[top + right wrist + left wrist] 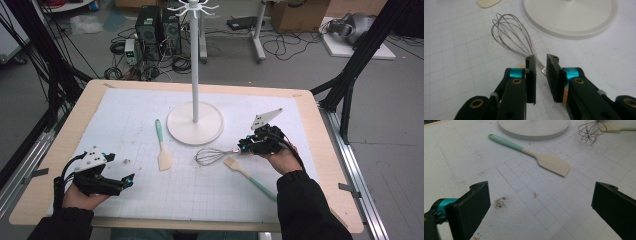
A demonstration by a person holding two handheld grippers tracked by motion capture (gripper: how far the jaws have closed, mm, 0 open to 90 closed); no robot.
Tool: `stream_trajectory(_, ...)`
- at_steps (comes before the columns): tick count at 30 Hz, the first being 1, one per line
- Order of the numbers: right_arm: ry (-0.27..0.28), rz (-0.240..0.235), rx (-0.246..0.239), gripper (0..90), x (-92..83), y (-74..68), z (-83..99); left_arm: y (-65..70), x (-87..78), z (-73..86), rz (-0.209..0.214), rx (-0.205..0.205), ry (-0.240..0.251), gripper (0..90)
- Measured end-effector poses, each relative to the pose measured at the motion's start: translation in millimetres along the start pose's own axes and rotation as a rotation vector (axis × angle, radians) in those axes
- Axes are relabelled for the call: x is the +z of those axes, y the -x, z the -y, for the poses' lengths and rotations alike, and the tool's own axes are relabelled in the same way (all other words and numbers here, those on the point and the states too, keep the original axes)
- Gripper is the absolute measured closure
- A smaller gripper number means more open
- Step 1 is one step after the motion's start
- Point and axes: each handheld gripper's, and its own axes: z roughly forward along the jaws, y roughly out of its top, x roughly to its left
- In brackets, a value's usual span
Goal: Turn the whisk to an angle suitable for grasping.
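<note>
A wire whisk (512,37) is seen just beside the stand's round base (195,131), its handle set between the right gripper (541,65)'s narrowed jaws, wires pointing away. Whether the pads press cannot be told. The left gripper (540,202) is held wide, well apart.

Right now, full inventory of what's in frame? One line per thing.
Whisk: 1, bare metal wire, on the mat right of centre, handle end between the right tongs.
Spatula, left: 1, mint handle, cream blade, left of the stand's base.
Spatula, right: 1, cream blade, mint handle, near the right hand.
Stand: 1, white, round base and pole with hooks on top, mid-table.
Mat: 1, white with grid, covers the table.
Table: 1, light wood.
Left tongs: black, wide open, nothing between them.
Right tongs: black, narrow gap, around the whisk's handle end; contact unclear.
</note>
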Motion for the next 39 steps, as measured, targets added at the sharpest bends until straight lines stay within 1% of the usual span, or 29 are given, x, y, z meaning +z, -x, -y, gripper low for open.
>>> stream_trajectory(4, -0.005, 0.0, 0.009, 81.9, 2.7, 3.4, 4.0, 0.0, 0.1, 0.1, 0.0, -0.002, 0.002, 2.6)
stream_trajectory(6, -0.009, -0.001, 0.016, 85.7, 3.7, 5.8, 5.9, 0.0, 0.1, 0.0, 0.0, -0.001, 0.001, 2.5)
stream_trajectory(7, -0.013, 0.001, 0.011, 87.2, 4.1, 7.7, 7.0, -0.1, 0.0, 0.0, 0.001, 0.0, 0.001, 2.6)
stream_trajectory(9, -0.015, 0.008, 0.028, 89.1, 5.4, 11.8, 9.4, 0.1, 0.4, 0.1, -0.001, -0.004, 0.004, 2.6)
stream_trajectory(12, -0.015, 0.021, 0.037, 89.2, 8.1, 17.7, 11.8, 0.0, 0.5, 0.1, 0.0, -0.002, 0.002, 2.6)
stream_trajectory(14, -0.019, 0.033, 0.033, 89.2, 11.4, 22.7, 14.3, 0.0, 0.6, 0.1, 0.001, -0.002, 0.002, 2.6)
stream_trajectory(17, -0.036, 0.051, 0.04, 89.2, 17.1, 29.5, 18.1, -0.5, 0.5, 0.3, 0.0, -0.002, 0.001, 2.6)
stream_trajectory(20, -0.059, 0.064, 0.034, 89.2, 21.5, 35.0, 21.5, -0.9, 0.5, 0.4, 0.001, -0.001, 0.001, 2.6)
stream_trajectory(21, -0.067, 0.07, 0.046, 89.2, 23.1, 36.2, 22.7, -1.0, 0.5, 0.5, 0.001, 0.0, 0.0, 2.6)
stream_trajectory(25, -0.097, 0.095, 0.058, 89.2, 28.7, 42.6, 26.9, -0.6, 0.6, 0.4, 0.0, -0.002, 0.002, 2.6)
stream_trajectory(26, -0.103, 0.105, 0.072, 89.3, 29.5, 43.5, 27.8, -0.6, 0.5, 0.4, 0.0, -0.002, 0.003, 2.6)
stream_trajectory(27, -0.101, 0.109, 0.064, 89.2, 30.5, 45.3, 28.8, -0.6, 0.4, 0.4, -0.001, -0.002, 0.003, 2.6)
stream_trajectory(28, -0.109, 0.114, 0.074, 89.3, 30.8, 45.7, 29.2, -0.7, 0.4, 0.4, 0.001, -0.002, 0.003, 2.6)
stream_trajectory(29, -0.11, 0.118, 0.067, 89.3, 31.7, 47.3, 30.2, -0.7, 0.4, 0.4, 0.001, -0.002, 0.003, 2.6)
stream_trajectory(30, -0.119, 0.115, 0.081, 89.2, 32.0, 47.3, 31.0, -0.7, 0.5, 0.4, 0.001, -0.002, 0.003, 2.6)
stream_trajectory(32, -0.115, 0.117, 0.089, 89.3, 32.1, 49.3, 32.5, -0.7, 0.5, 0.5, 0.001, -0.002, 0.003, 2.6)
stream_trajectory(38, -0.126, 0.135, 0.102, 89.3, 31.1, 52.4, 35.7, -0.6, 0.6, 0.6, 0.001, -0.002, 0.003, 2.6)
stream_trajectory(39, -0.126, 0.132, 0.097, 89.4, 31.2, 53.2, 36.3, -0.6, 0.6, 0.6, 0.001, -0.001, 0.003, 2.6)
